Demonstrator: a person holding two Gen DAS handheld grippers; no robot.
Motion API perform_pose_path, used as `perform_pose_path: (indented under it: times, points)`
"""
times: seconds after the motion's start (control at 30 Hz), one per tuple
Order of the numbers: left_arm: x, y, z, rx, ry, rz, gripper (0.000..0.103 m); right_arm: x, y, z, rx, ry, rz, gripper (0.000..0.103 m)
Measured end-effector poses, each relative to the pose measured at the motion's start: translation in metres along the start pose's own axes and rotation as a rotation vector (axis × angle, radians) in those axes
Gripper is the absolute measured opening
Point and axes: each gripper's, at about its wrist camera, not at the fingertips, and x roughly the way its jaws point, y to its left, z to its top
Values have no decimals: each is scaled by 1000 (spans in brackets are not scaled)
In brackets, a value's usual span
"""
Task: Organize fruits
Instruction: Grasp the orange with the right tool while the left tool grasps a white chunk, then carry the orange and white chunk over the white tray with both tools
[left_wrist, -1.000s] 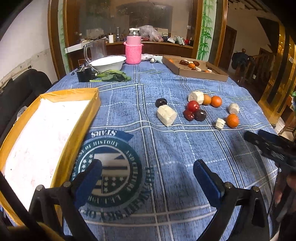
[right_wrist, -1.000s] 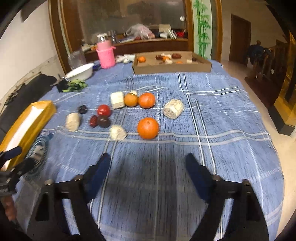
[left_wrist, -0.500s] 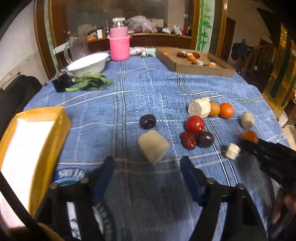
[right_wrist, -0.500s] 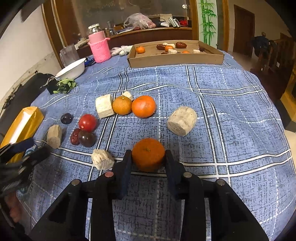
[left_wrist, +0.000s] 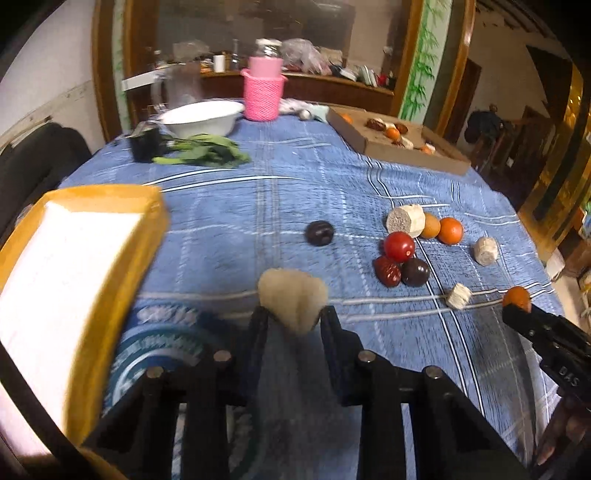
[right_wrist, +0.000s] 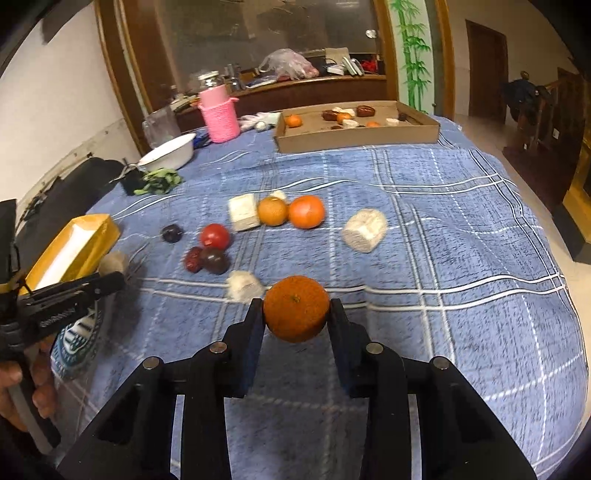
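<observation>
Left tool (left_wrist: 291, 319) pinching a pale beige chunk (left_wrist: 292, 299) between both fingers, blurred, just beside the yellow tray (left_wrist: 122, 258) at the near left of the bench (left_wrist: 258, 199). Right tool (right_wrist: 296, 321) clamped on an orange (right_wrist: 296, 313), fingers pressed against its two sides, above the blue checked cloth. Just left of that orange, a small pale piece (right_wrist: 242, 286) lying on the cloth. Farther out, a cluster: a dark plum (right_wrist: 215, 260) touching a red date (right_wrist: 192, 259), a red tomato (right_wrist: 215, 236) just behind them, another dark plum (right_wrist: 172, 233) apart to the left. Behind those, a pale cut block (right_wrist: 242, 213) beside two oranges (right_wrist: 306, 211) in a row, and a pale cylinder piece (right_wrist: 364, 229) off to the right. At the far edge, a cardboard box (right_wrist: 354, 138) with more fruit inside, a pink knitted holder (right_wrist: 218, 118), a white bowl (right_wrist: 170, 151) and green leaves (right_wrist: 159, 181). Left tool also visible at the left edge of the right wrist view, next to the tray.
</observation>
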Motion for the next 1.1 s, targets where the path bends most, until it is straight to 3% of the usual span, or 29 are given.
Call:
perform_pose_path:
  times: [0.03,0.07,0.33,0.47,0.63,0.7,0.8,0.9,0.93,0.97,1.0,1.07,1.1]
  points:
    - [-6,5,-2,-9,-10,0,26,-2,4,-2,-2,-2,7,33]
    - [-12,11,-4,-15,-17,-1,15,-4,8,-3,-6,-5,10,33]
    - [-51,44,-19,-39,-62,7,15,-24,48,-10,-32,-37,53,33]
    - [-37,42,-23,-53,-17,-47,15,-29,55,-14,-32,-44,60,33]
    - [-7,7,-17,17,16,-33,17,-30,49,-18,-5,-43,74,33]
    - [-4,-7,-12,61,-40,22,41,-28,46,-18,4,-39,77,33]
    - [5,-13,-5,76,-37,60,42,-26,43,-17,8,-36,83,33]
    - [5,-12,-4,99,-36,26,45,-24,42,-16,11,-39,91,33]
    - [6,-12,-4,120,-37,20,51,-24,43,-16,10,-42,93,33]
    - [8,-11,-5,124,-30,6,69,-24,44,-15,8,-45,96,33]
    - [12,-7,-6,104,-7,-11,74,-23,44,-16,6,-45,99,33]
    - [19,0,-10,61,-13,-6,72,-23,46,-15,4,-49,107,33]
    - [20,2,-10,52,-30,9,64,-22,46,-15,3,-51,110,33]
